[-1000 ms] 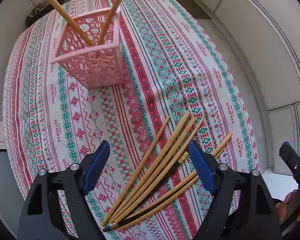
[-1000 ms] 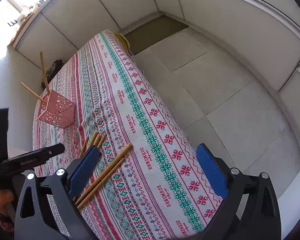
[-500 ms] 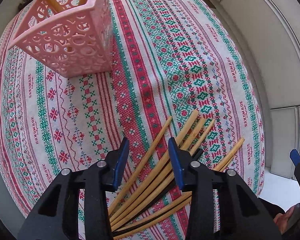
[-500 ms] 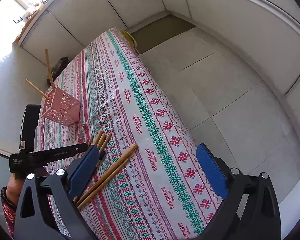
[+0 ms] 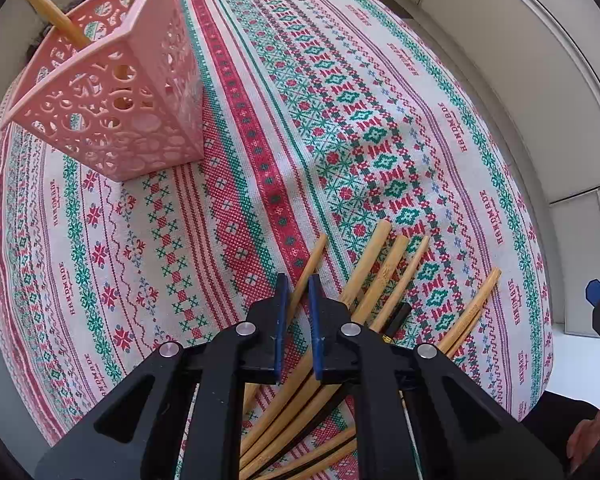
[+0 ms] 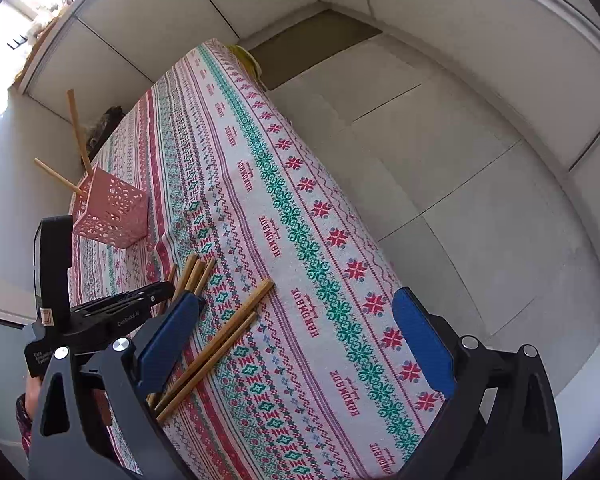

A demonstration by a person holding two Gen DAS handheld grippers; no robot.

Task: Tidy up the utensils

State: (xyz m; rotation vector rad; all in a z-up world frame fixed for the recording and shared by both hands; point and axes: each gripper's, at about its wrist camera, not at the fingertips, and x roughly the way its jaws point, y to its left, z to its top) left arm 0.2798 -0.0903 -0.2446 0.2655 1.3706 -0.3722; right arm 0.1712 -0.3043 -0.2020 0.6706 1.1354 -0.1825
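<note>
We hold the left gripper (image 5: 298, 292) low over the worktop (image 5: 340, 128), its blue fingers (image 5: 281, 312) clenched on one bamboo chopstick (image 5: 314, 256), the leftmost of the loose set. The stick runs between the pads and points toward 1 o'clock in the left wrist view; whether it is lifted off the cloth we cannot tell. The other chopsticks (image 5: 370, 264) lie fanned on the patterned tablecloth just to its right, at 3 o'clock of the gripper, with one dark stick (image 5: 398, 314) among them. The pink perforated holder (image 5: 116, 120) stands at 10 o'clock, well apart, with two chopsticks (image 5: 52, 16) leaning out of it.

The right gripper (image 6: 296, 344) is released, fingers spread wide, above the worktop edge. In its view the chopstick pile (image 6: 228, 328) sits at 9 o'clock and the holder (image 6: 112, 212) at 10 o'clock.
</note>
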